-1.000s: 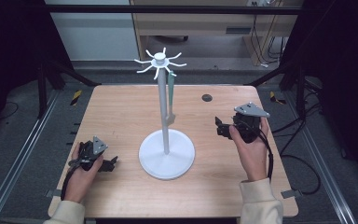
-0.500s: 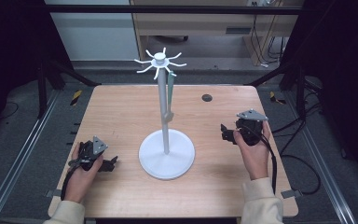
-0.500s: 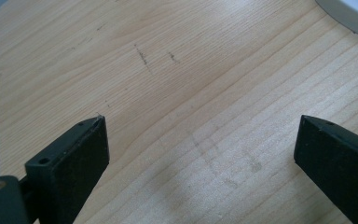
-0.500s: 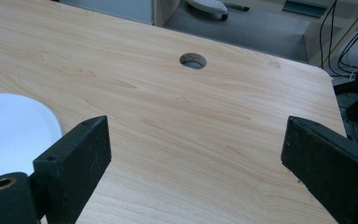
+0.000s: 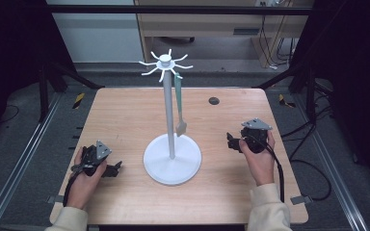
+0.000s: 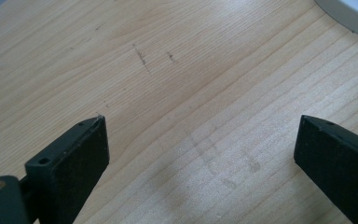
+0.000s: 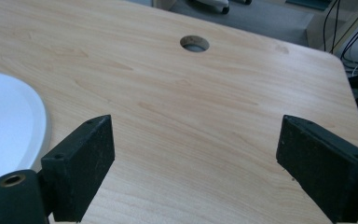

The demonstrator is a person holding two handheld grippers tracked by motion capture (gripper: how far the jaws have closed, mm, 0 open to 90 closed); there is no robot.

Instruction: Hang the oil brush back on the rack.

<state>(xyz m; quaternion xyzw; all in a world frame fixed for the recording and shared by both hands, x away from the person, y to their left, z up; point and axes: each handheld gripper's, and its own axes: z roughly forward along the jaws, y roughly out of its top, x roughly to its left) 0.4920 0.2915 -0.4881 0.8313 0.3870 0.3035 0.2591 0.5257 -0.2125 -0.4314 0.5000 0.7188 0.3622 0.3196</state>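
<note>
The green spatula hangs from a hook of the white stand, between your two claws. Your right claw and left claw both rest spread and empty on the desk. Apparently hanging is done; next, withdraw. No readable writing.

The wooden counter has a round cable hole near its far edge. Beyond it stands a wooden cabinet, and cables trail across the grey floor.
</note>
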